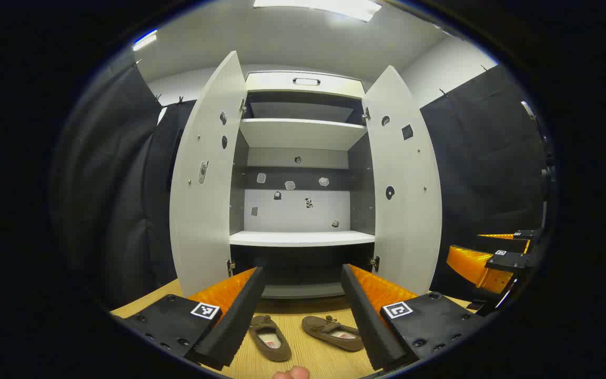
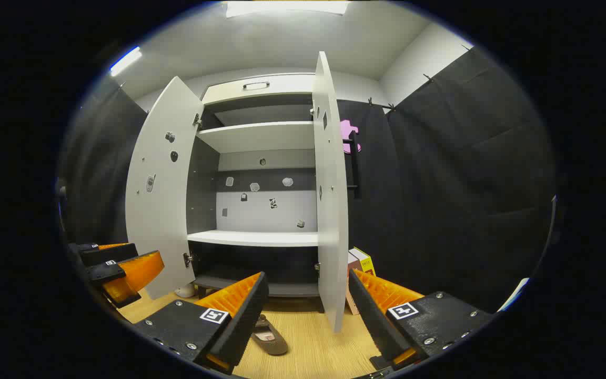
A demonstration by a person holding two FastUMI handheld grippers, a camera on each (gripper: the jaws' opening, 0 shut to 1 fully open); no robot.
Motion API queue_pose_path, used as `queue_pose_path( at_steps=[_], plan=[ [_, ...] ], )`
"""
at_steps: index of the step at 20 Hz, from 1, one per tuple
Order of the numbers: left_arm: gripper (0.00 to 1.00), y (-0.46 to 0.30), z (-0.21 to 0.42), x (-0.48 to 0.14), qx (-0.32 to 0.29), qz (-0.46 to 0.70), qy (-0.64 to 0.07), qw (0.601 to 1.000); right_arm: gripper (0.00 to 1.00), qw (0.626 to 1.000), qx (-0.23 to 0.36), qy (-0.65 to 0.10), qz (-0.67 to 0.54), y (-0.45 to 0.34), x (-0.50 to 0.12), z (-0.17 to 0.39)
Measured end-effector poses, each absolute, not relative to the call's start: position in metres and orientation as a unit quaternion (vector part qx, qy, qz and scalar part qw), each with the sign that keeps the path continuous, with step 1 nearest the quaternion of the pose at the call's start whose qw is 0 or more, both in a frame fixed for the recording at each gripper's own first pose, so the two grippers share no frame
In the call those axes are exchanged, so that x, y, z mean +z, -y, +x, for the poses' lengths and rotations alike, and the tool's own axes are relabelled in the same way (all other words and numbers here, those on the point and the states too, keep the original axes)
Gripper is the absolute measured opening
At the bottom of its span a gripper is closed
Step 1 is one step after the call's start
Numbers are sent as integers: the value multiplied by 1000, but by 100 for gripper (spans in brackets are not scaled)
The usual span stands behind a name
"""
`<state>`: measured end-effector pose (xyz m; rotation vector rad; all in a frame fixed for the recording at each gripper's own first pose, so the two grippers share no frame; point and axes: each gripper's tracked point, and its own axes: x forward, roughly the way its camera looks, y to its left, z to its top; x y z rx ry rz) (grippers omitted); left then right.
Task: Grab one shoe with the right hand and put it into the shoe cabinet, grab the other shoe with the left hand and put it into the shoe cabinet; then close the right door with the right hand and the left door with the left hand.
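Two brown slip-on shoes lie on the wooden floor in front of the open shoe cabinet (image 1: 303, 134): one shoe (image 1: 270, 337) on the left, the other shoe (image 1: 333, 331) to its right. My left gripper (image 1: 303, 271) hangs open above them, empty, facing the cabinet. Both doors stand wide open, the left door (image 1: 205, 179) and the right door (image 1: 405, 189). In the right gripper view my right gripper (image 2: 308, 276) is also open and empty, with one shoe (image 2: 270, 337) on the floor between its fingers. Its view has the right door (image 2: 332, 184) edge-on.
The cabinet has a white middle shelf (image 1: 303, 238), a dark low compartment beneath and another shelf above. A small cardboard box (image 2: 361, 263) stands on the floor behind the right door. Black cloth walls close in both sides. A fingertip (image 1: 291, 372) pokes in at the bottom edge.
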<state>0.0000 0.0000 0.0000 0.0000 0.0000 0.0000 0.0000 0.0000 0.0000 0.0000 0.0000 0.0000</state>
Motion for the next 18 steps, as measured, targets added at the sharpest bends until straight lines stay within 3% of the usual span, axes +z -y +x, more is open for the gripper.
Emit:
queue_pose_path(
  at_steps=[18],
  plan=[
    [96,-7,-5,1,13,-1,1,1000,94,1000,4,-2,0,-4,0,-5]
  ],
)
